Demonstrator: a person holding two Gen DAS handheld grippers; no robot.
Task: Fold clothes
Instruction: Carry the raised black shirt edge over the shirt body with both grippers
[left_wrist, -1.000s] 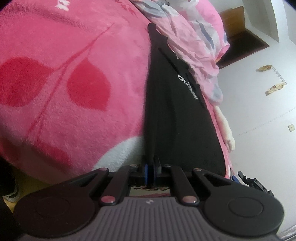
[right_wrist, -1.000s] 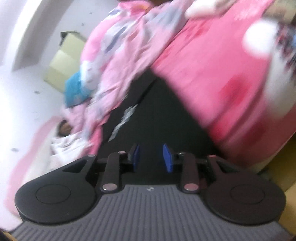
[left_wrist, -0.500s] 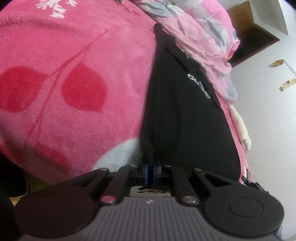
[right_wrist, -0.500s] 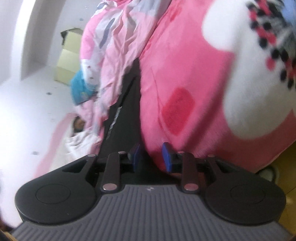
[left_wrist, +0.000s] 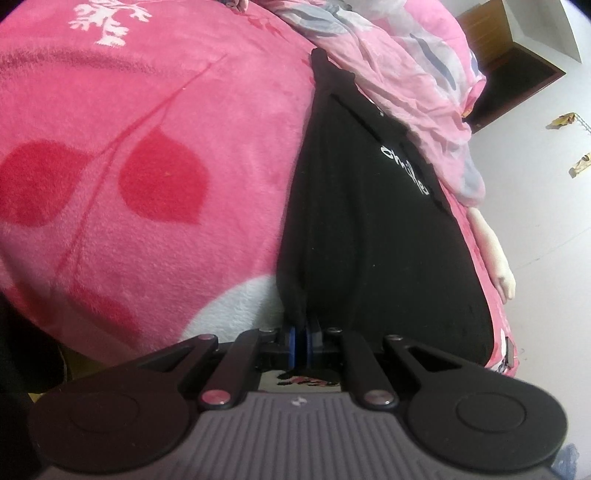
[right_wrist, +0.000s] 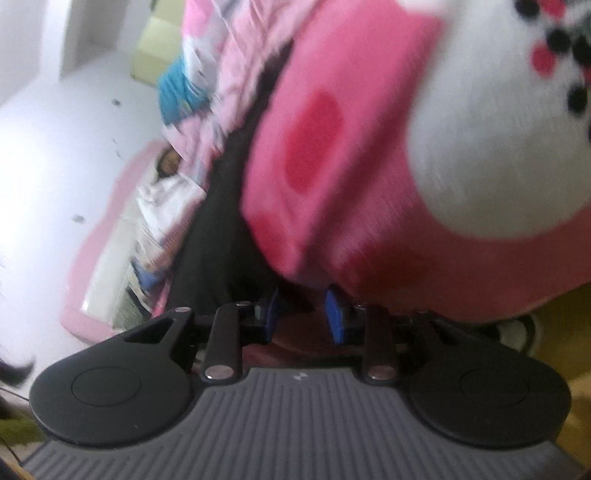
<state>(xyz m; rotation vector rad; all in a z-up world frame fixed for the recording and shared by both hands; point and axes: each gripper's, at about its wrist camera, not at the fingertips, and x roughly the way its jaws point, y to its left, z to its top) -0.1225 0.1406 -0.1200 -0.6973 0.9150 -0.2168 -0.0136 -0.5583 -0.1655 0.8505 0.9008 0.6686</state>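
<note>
The whole right wrist view is smeared by motion blur. There the black garment (right_wrist: 218, 229) is seen only as a dark streak, and whether it is touched by the right gripper (right_wrist: 301, 314) cannot be told. The blanket (right_wrist: 332, 155) pattern is cut off at the right edge. In the left wrist view, the white lettering (left_wrist: 406, 170) on the garment is too small to be read.

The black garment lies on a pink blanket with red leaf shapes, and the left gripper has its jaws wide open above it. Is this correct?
Not quite. In the left wrist view the left gripper has its jaws shut on the near edge of the black garment, not wide open. The garment does lie on the pink blanket with red leaf shapes.
</note>
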